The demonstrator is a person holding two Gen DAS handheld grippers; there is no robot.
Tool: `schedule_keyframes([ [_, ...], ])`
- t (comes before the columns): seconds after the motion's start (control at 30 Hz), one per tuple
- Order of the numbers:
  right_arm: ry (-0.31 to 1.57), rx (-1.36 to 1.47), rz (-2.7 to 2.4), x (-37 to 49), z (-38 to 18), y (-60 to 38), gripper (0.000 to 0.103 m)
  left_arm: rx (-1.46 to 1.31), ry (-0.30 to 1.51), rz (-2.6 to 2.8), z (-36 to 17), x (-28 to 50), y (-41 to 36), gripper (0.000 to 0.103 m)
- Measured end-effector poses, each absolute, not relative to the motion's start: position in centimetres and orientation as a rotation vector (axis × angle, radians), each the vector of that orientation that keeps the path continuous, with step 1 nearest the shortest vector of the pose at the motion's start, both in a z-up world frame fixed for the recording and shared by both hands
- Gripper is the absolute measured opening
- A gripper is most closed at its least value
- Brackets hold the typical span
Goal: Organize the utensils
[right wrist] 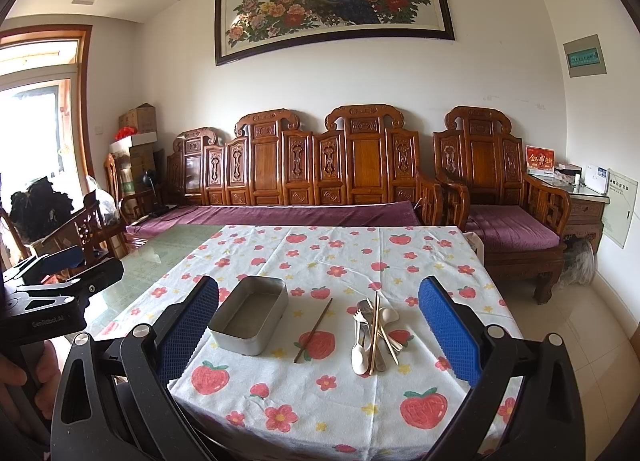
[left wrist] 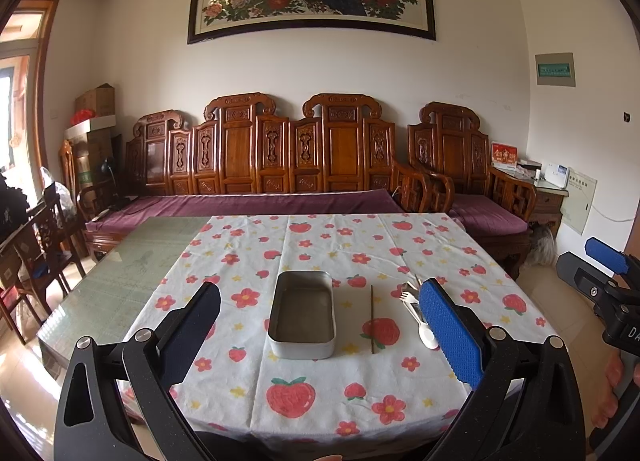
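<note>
So far nothing has gone into the metal tin (right wrist: 249, 315): it sits empty on the flowered tablecloth (right wrist: 340, 253), toward the near edge of the table and left of its middle, so by my reading the sorting has not begun. A single dark chopstick (right wrist: 313, 330) lies alone on the cloth just to the right of the tin, apart from it. Further right, still near the front edge, the rest of the utensils lie in a loose heap (right wrist: 374, 335): pale chopsticks crossed over a white spoon (right wrist: 359, 359), a small fork (right wrist: 357, 317) and what looks like a metal spoon beneath; exactly how many pieces are there I cannot tell.

The right gripper (right wrist: 318, 335) hovers over the front edge with its jaws spread wide and nothing between them, the heap and the lone chopstick both lying ahead within that span. The left gripper (left wrist: 320, 335) is likewise wide apart and empty, facing the tin.

Everything is left to do: each utensil has to be picked up and laid in the tin, probably lengthwise, since it looks long enough for the chopsticks
</note>
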State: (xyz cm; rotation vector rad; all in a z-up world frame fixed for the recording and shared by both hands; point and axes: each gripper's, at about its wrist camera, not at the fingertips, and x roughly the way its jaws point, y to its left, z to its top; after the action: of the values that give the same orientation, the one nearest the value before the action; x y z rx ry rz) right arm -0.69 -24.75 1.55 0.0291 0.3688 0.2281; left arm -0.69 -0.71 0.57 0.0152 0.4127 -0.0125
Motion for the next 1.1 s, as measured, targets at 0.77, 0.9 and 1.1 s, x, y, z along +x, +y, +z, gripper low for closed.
schedule_keyframes([
  [0.77, 0.364, 0.029, 0.229, -0.8, 1.8, -24.7, 0.101, 0.012, 0.412, -0.014, 1.1, -0.6, -1.3, 0.097],
  [0.9, 0.365, 0.029, 0.229, -0.8, 1.8, -24.5, 0.101, 0.011, 0.417, -0.018, 1.3, -0.4, -1.6, 0.097],
  [1.1, 0.377, 0.029, 0.227, -0.5, 2.1, -24.2, 0.101, 0.016, 0.451, -0.026, 0.6, 0.6, -1.9, 0.097],
])
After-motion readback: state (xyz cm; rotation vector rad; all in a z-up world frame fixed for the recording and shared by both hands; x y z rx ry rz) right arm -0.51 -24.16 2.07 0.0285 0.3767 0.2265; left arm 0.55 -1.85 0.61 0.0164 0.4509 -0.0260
